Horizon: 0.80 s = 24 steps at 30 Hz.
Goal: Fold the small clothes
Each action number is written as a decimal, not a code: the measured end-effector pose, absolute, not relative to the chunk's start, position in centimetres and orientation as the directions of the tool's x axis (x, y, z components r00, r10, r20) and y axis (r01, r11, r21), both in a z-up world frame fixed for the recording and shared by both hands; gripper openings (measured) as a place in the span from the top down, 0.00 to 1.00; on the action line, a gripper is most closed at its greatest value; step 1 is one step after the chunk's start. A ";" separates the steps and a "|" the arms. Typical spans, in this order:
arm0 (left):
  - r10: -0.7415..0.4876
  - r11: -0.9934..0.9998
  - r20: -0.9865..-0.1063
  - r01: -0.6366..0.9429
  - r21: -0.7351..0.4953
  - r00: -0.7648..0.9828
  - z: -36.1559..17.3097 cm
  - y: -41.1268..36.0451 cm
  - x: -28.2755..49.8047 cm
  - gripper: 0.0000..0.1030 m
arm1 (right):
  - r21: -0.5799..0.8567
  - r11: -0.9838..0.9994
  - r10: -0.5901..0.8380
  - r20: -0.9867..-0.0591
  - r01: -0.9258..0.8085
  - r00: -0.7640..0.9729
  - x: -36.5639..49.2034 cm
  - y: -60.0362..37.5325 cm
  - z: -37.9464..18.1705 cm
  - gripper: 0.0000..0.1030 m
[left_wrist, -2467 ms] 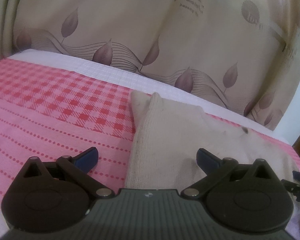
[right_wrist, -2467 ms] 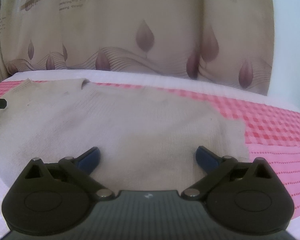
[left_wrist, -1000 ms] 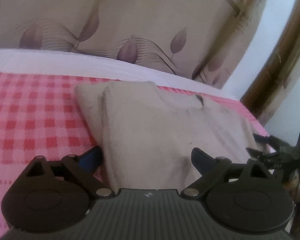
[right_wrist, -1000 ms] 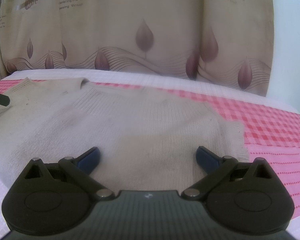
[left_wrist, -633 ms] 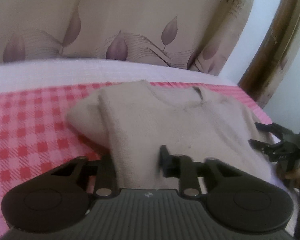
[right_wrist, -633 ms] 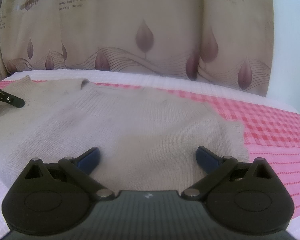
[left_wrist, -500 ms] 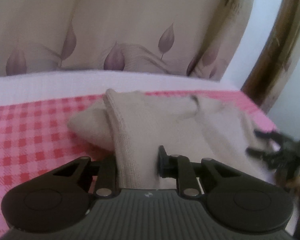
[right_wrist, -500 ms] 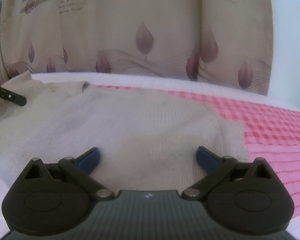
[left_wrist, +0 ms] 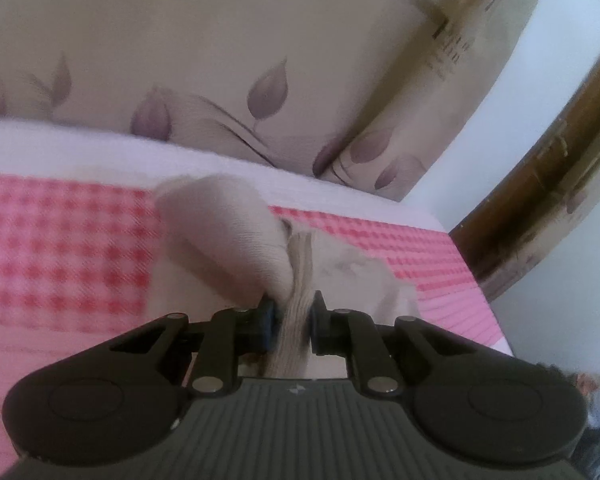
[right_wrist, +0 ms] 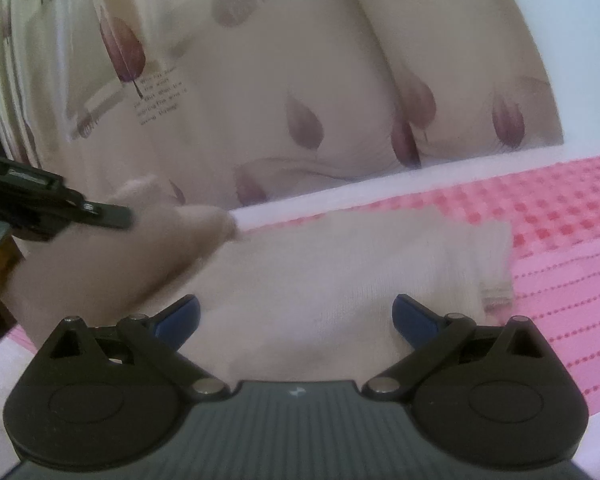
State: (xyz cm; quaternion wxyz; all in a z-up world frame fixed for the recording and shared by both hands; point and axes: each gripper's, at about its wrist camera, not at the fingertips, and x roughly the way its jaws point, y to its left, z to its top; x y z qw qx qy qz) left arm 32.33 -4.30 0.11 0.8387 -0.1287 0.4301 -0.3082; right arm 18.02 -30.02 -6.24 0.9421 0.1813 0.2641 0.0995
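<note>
- Bed cover [right_wrist: 560,216]: pink-and-red checked cloth with dotted stripes nearer the cameras, spread flat beneath everything; a white band edges its far side.
- Curtain [left_wrist: 228,48]: beige, printed with purple leaves and some lettering, hanging behind the bed in both views.
- Sweater [right_wrist: 340,280]: small beige knit, lying on the bed cover. In the right wrist view its body runs across the picture, long axis left to right, with a ribbed hem at the right end. Its left part is lifted off the bed and bunched into a rounded hump that points toward the curtain. In the left wrist view a gathered fold of the sweater [left_wrist: 296,280] rises from the jaws, and the hump swells to its left.
- Left gripper [left_wrist: 291,322]: jaws nearly together and closing, with the ribbed fold of knit pinched between the blue pads. It is tilted down toward the bed. In the right wrist view the left gripper [right_wrist: 100,214] enters from the left edge, raised above the bed, its dark finger lying against the lifted cloth.
- Right gripper [right_wrist: 296,318]: jaws spread wide, nothing between the pads. It hangs low over the near edge of the sweater, tilted down; whether the fingertips touch the knit cannot be told.
</note>
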 end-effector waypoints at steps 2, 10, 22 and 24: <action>-0.631 0.775 -0.650 0.375 -0.508 0.423 -1.1 -5.7 32.0 0.84 | 0.417 0.903 0.304 -0.453 -0.102 0.838 18.0 -30.2 -6.3 0.00; -0.788 0.601 -0.509 0.254 -0.758 0.347 -5.5 -6.9 31.5 0.57 | 0.492 0.858 0.386 -0.430 -0.147 0.816 17.4 -30.7 -6.5 0.00; -0.705 0.689 -0.314 0.508 -0.517 0.636 -1.7 0.8 23.2 0.03 | 0.782 0.596 0.558 -0.239 -0.183 0.794 16.1 -32.0 -4.7 0.00; -0.686 0.706 -0.331 0.485 -0.516 0.648 -4.0 2.3 22.6 0.04 | 0.801 0.577 0.578 -0.265 -0.157 0.772 17.1 -30.7 -4.8 0.00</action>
